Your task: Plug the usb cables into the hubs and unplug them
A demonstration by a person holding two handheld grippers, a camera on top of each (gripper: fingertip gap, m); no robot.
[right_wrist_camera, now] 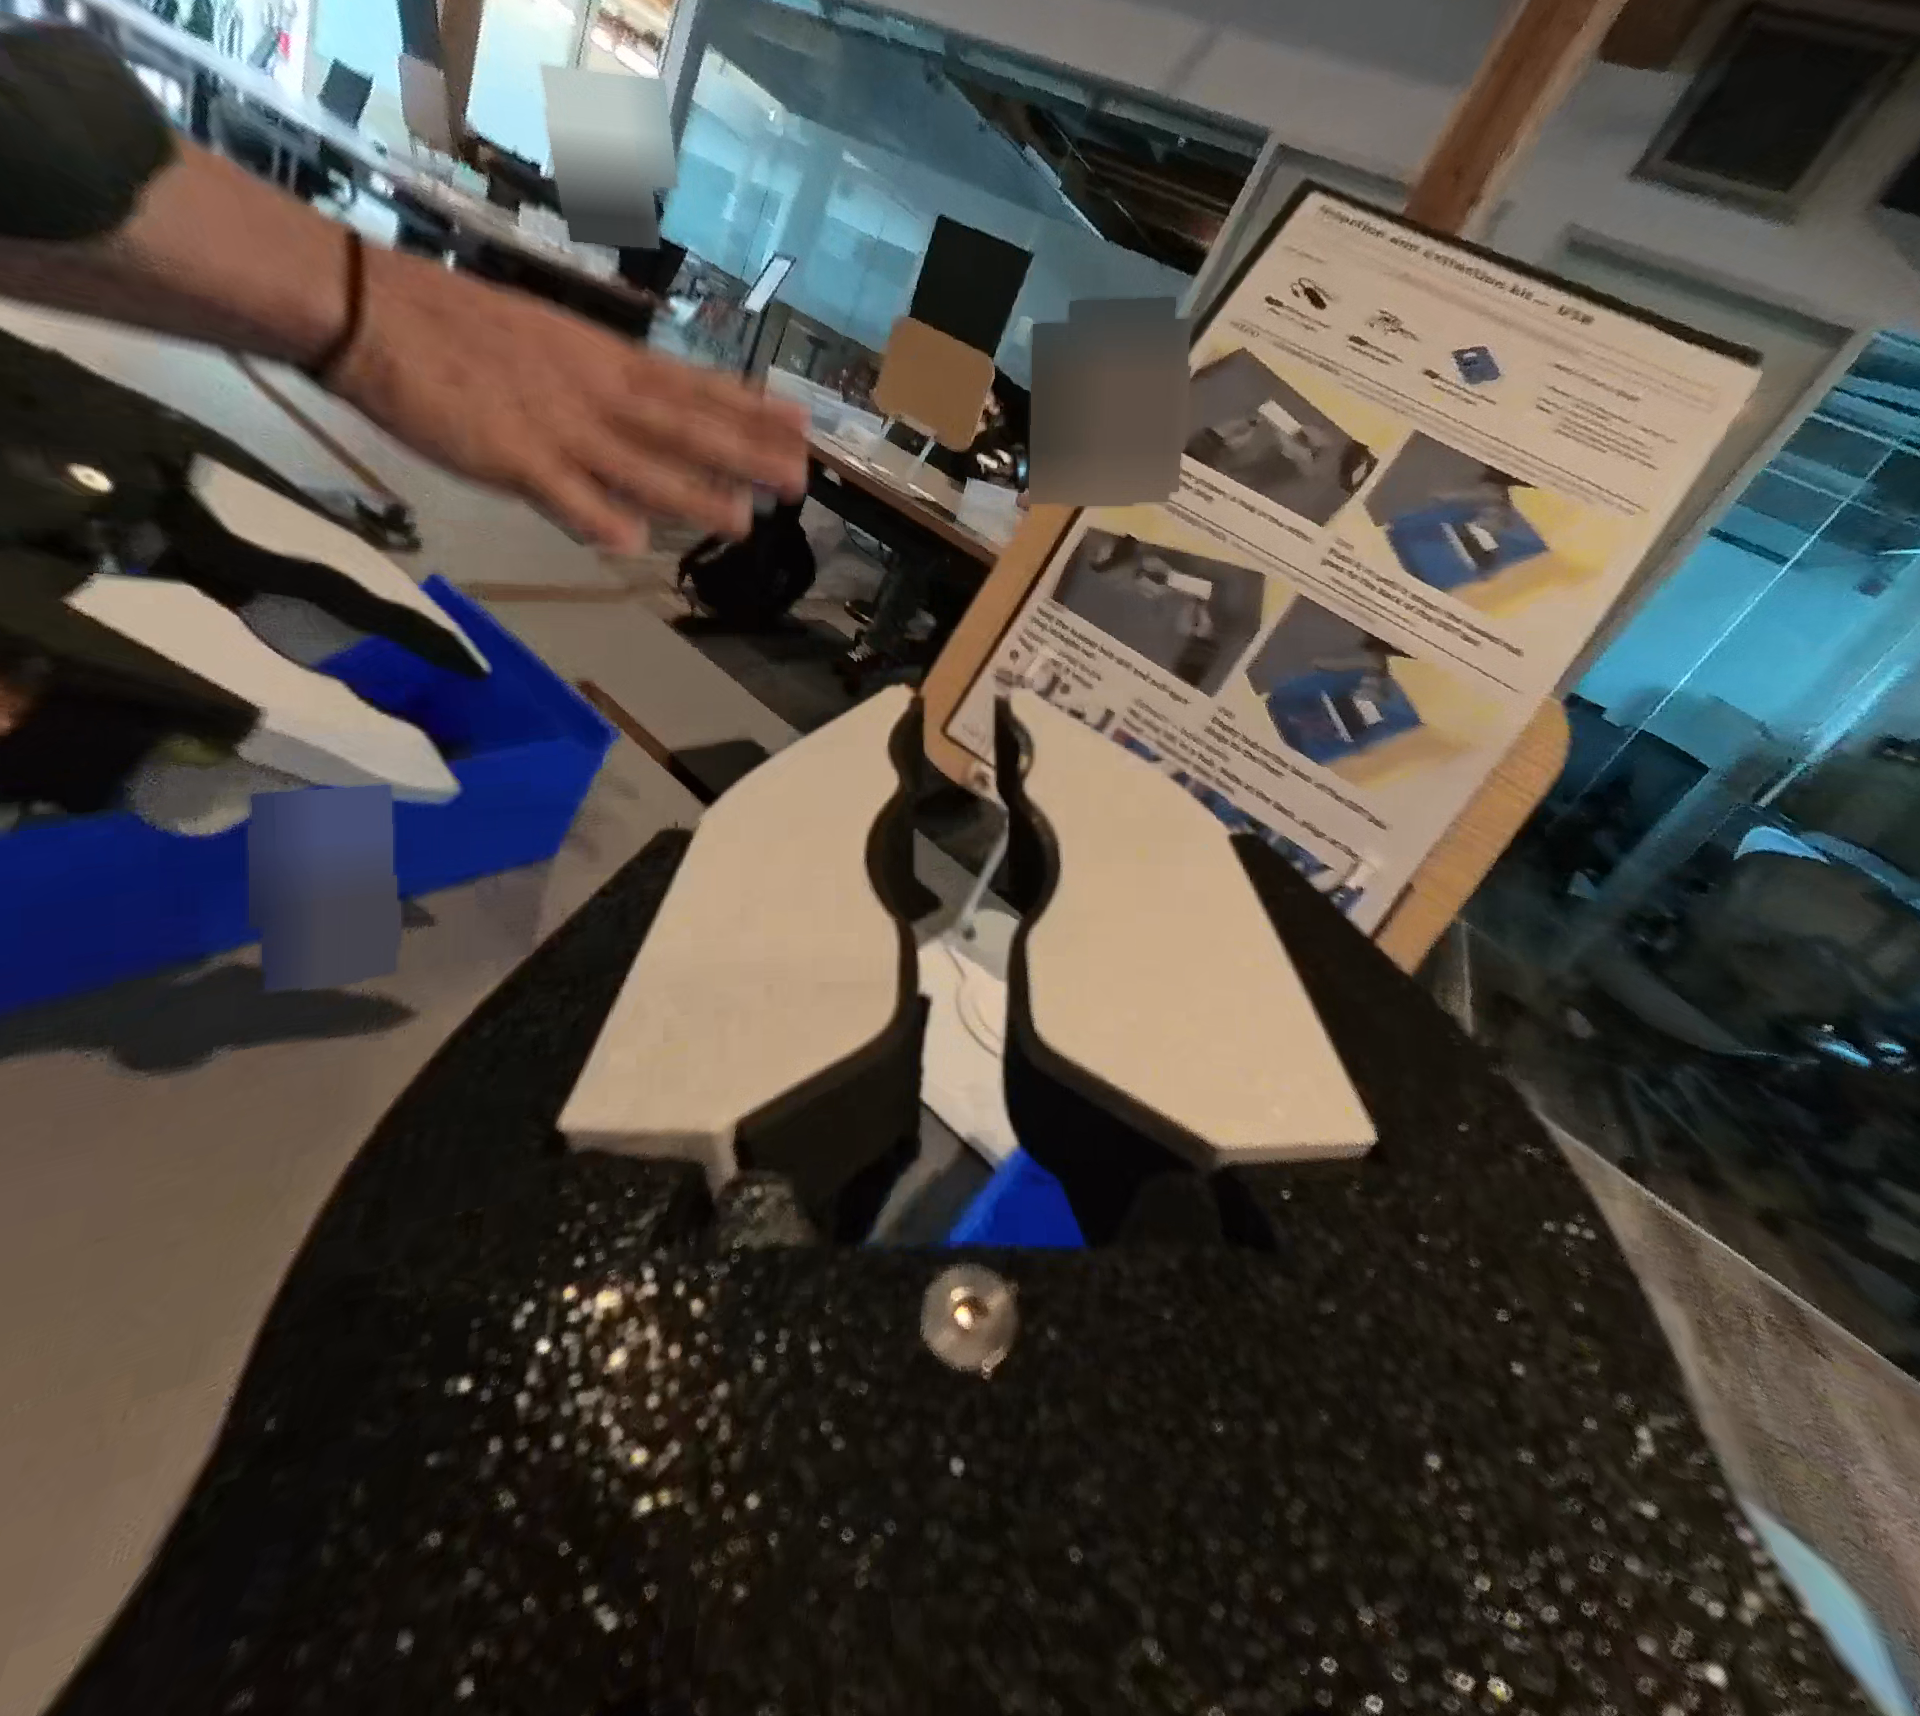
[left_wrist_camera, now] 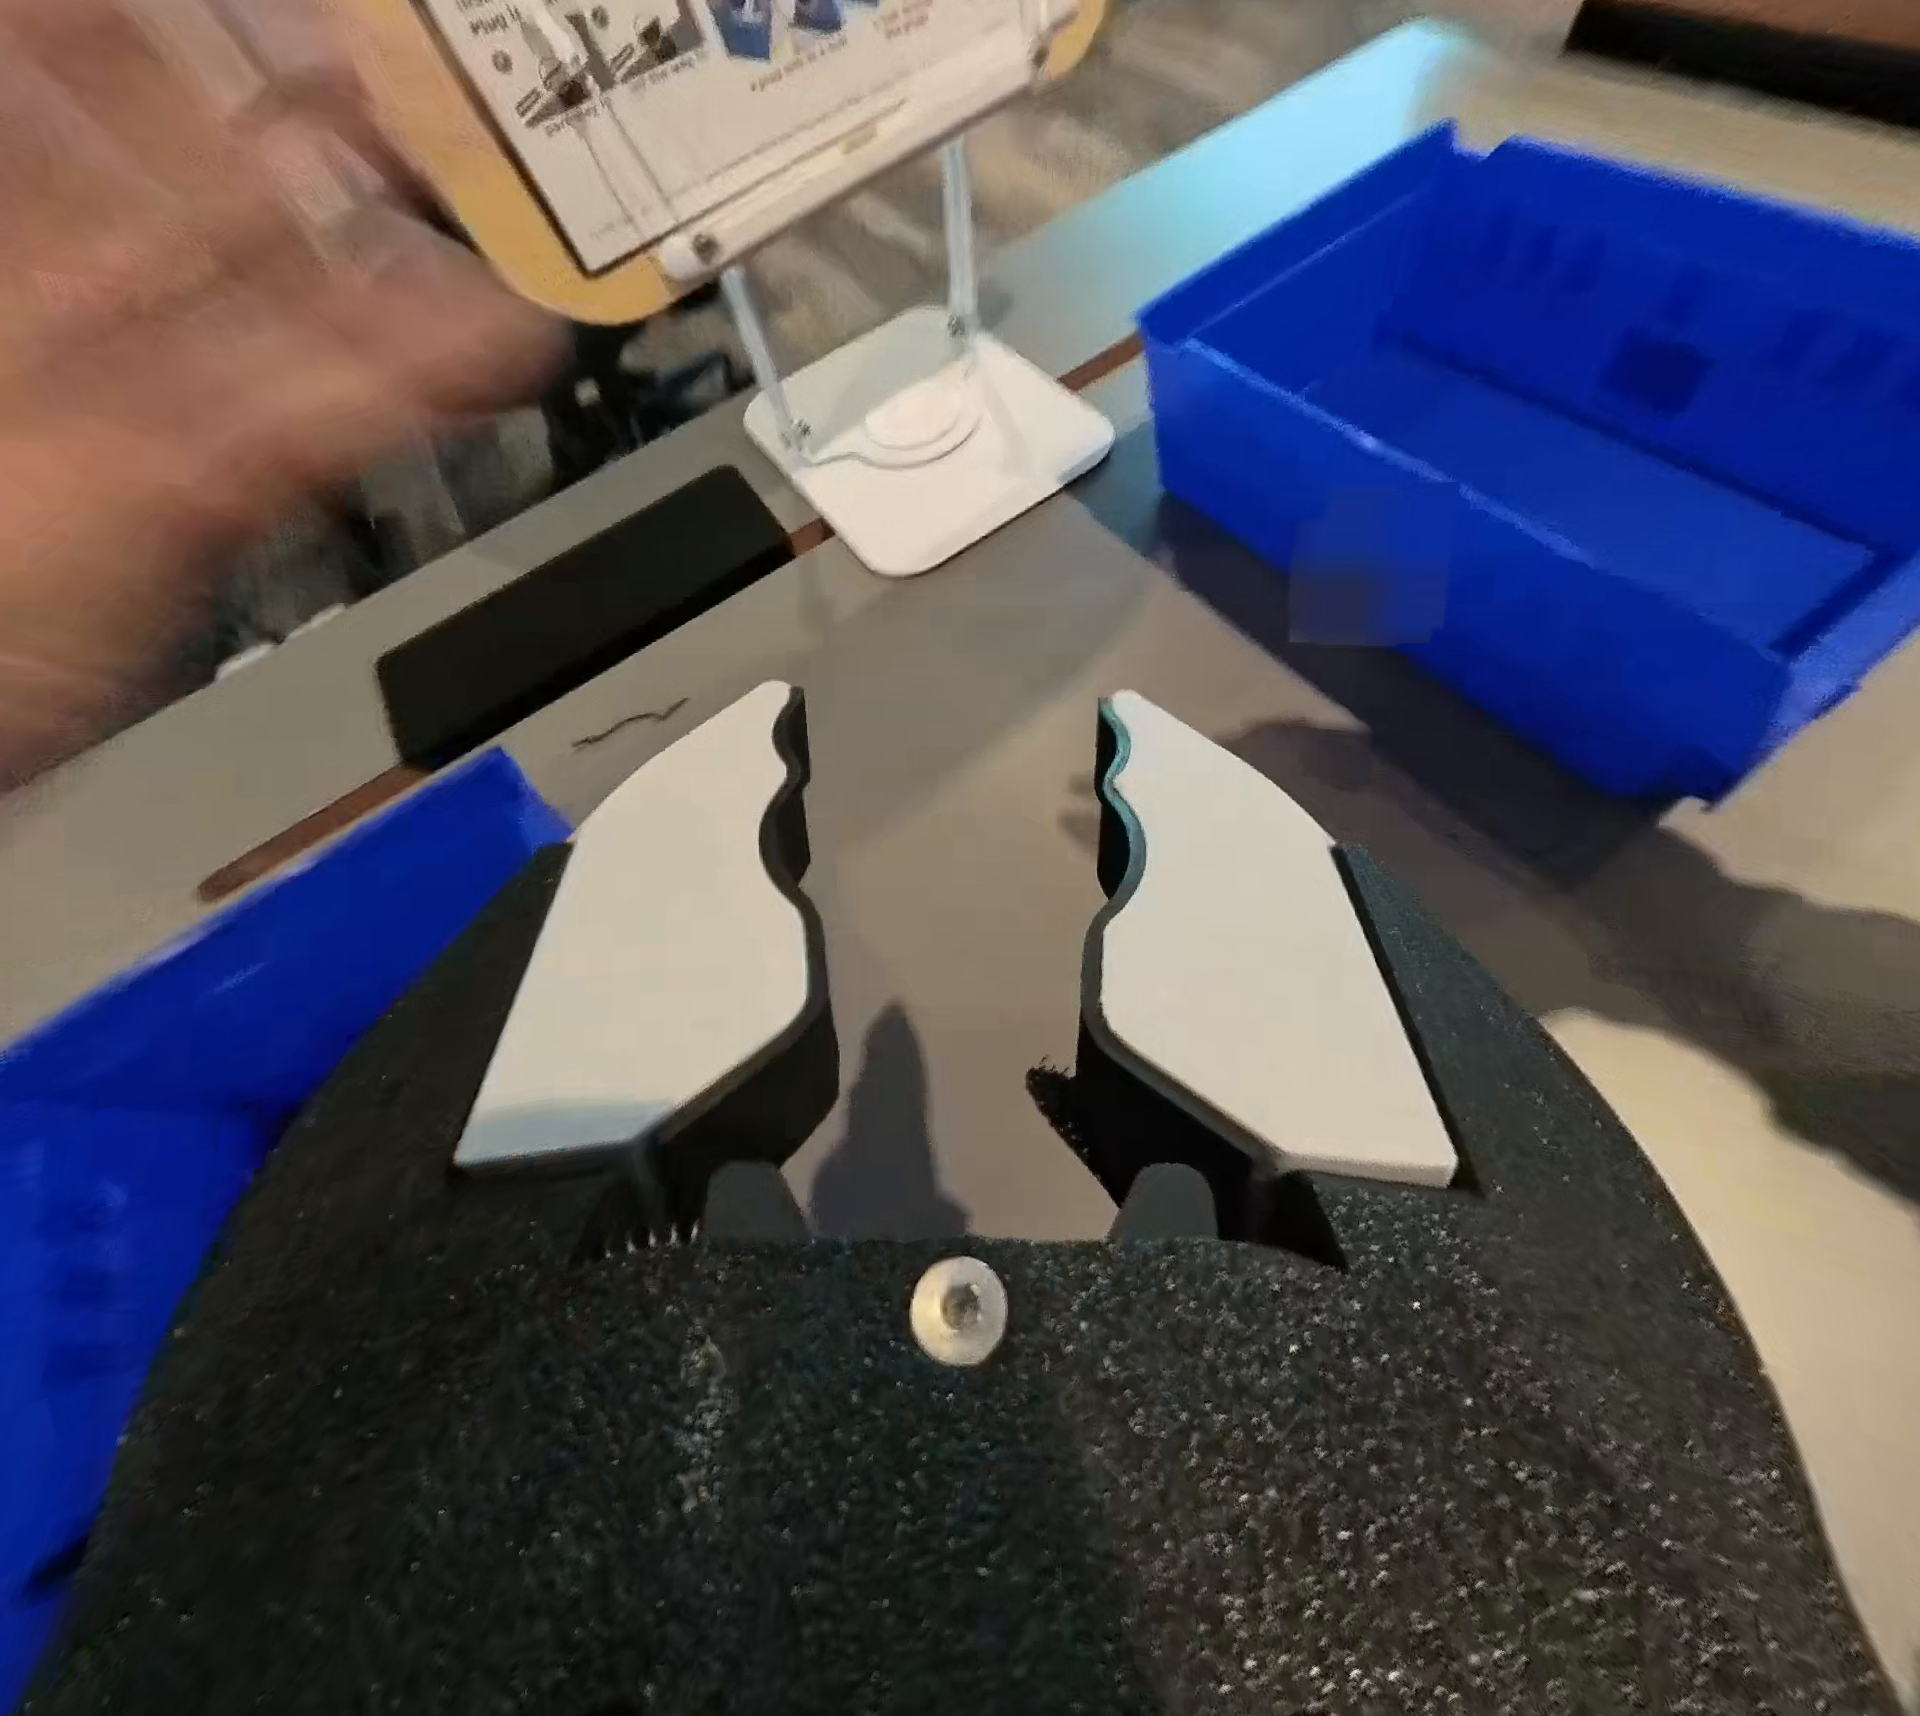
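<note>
No USB cable or hub shows clearly in either view. My left gripper [left_wrist_camera: 948, 710] is open and empty, its fingers wide apart, low over the grey table [left_wrist_camera: 935, 835]. It also shows in the right wrist view [right_wrist_camera: 462, 721], open, over a blue bin [right_wrist_camera: 499, 793]. My right gripper [right_wrist_camera: 953, 710] is raised and tilted up. Its fingers stand a narrow gap apart with nothing between them. It points at an instruction board [right_wrist_camera: 1351, 575].
A blue bin [left_wrist_camera: 1538, 503] stands right of the left gripper and another blue bin [left_wrist_camera: 208, 1043] at its left. The board [left_wrist_camera: 727, 4] stands on a white base [left_wrist_camera: 935, 461]. A black slot [left_wrist_camera: 582, 617] lies in the table. A blurred bare hand [right_wrist_camera: 582, 430] reaches across. The left gripper's tips are roughly 20 cm from the right gripper's.
</note>
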